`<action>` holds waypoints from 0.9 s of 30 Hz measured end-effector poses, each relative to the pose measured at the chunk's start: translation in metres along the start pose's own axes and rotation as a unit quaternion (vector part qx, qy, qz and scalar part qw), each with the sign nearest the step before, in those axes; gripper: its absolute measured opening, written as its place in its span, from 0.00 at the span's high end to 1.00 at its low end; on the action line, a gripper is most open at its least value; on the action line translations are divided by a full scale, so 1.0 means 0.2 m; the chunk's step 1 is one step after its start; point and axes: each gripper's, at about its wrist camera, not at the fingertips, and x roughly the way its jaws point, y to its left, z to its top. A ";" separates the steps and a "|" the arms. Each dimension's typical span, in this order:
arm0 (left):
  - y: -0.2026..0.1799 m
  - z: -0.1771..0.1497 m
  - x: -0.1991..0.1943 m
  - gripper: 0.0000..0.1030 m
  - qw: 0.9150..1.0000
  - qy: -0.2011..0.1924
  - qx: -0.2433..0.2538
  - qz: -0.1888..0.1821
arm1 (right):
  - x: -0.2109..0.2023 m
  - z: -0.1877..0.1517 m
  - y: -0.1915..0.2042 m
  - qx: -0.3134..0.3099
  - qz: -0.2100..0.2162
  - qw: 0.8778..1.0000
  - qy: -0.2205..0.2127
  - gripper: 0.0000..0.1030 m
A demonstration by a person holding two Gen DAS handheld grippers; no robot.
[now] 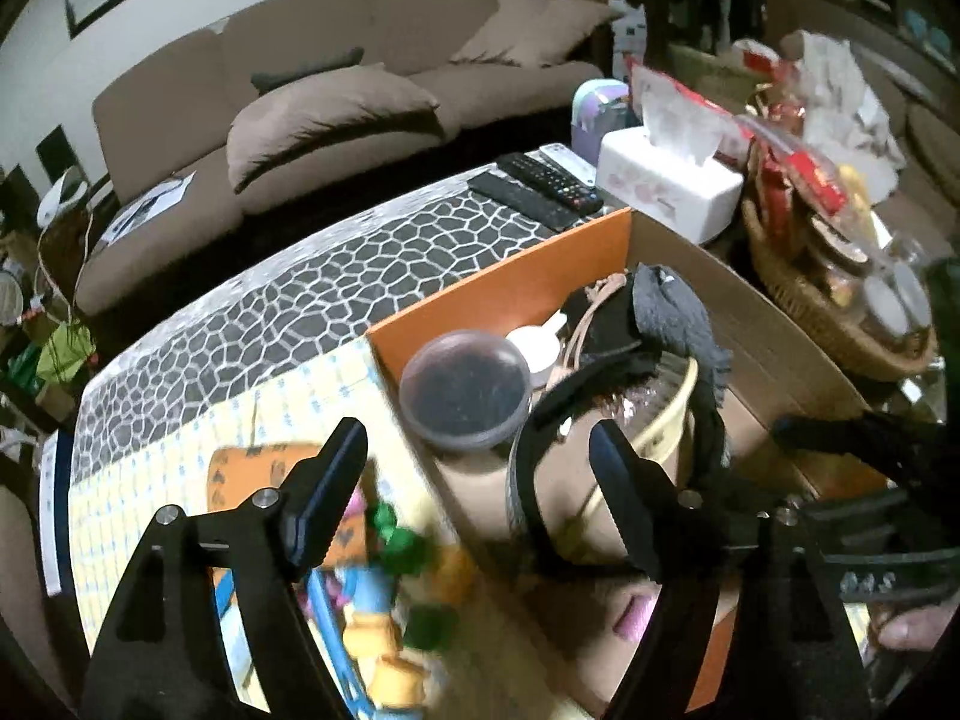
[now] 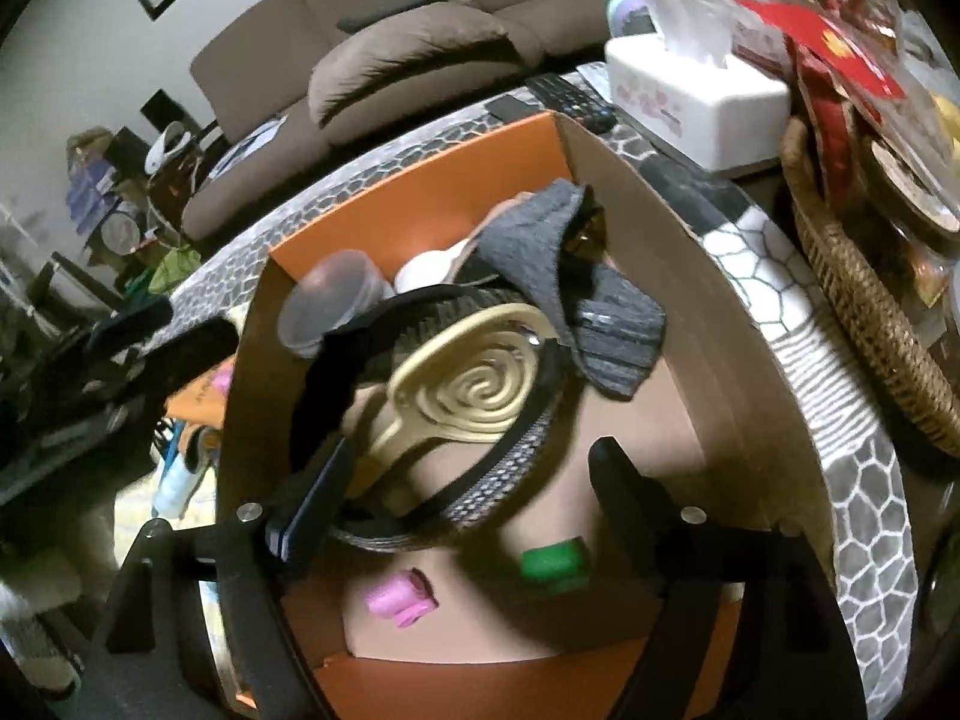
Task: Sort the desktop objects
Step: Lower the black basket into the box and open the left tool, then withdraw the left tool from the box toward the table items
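Note:
An orange cardboard box [image 2: 648,252] sits on the table, also seen as the box [image 1: 498,282] in the left wrist view. It holds a gold spiral hand mirror [image 2: 474,384], black headbands [image 2: 336,378], a grey cloth [image 2: 576,288], a round lidded tub [image 1: 465,390], a pink block [image 2: 399,597] and a green block [image 2: 552,567]. My right gripper [image 2: 474,480] hangs open above the box floor, just over the two blocks, with nothing between its fingers. My left gripper [image 1: 480,468] is open over the box's left wall, with blurred small toys [image 1: 402,546] below on a yellow checked cloth.
A white tissue box [image 1: 666,186] and remote controls [image 1: 540,186] lie behind the orange box. A wicker basket [image 2: 864,300] full of snacks stands to the right. An orange card [image 1: 258,468] lies on the yellow cloth. A brown sofa [image 1: 312,108] is beyond the table.

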 end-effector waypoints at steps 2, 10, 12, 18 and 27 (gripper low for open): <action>0.02 -0.04 -0.04 0.28 1.000 -0.001 -0.010 -0.006 | 0.00 0.00 0.03 -0.008 0.000 1.000 0.002 0.18; 0.06 -0.16 -0.13 0.26 1.000 0.010 -0.024 -0.001 | 0.00 -0.03 0.15 -0.040 -0.019 0.999 0.009 0.14; 0.08 -0.19 -0.15 0.16 0.999 0.006 -0.034 -0.002 | -0.02 -0.03 0.17 -0.048 -0.026 0.998 0.007 0.13; 0.16 -0.29 -0.22 0.15 0.997 0.006 -0.071 -0.010 | -0.06 -0.04 0.22 -0.068 -0.037 0.997 0.001 0.09; 0.31 -0.41 -0.33 0.00 0.993 -0.009 -0.117 -0.003 | -0.08 -0.07 0.32 -0.090 -0.042 0.995 0.002 0.00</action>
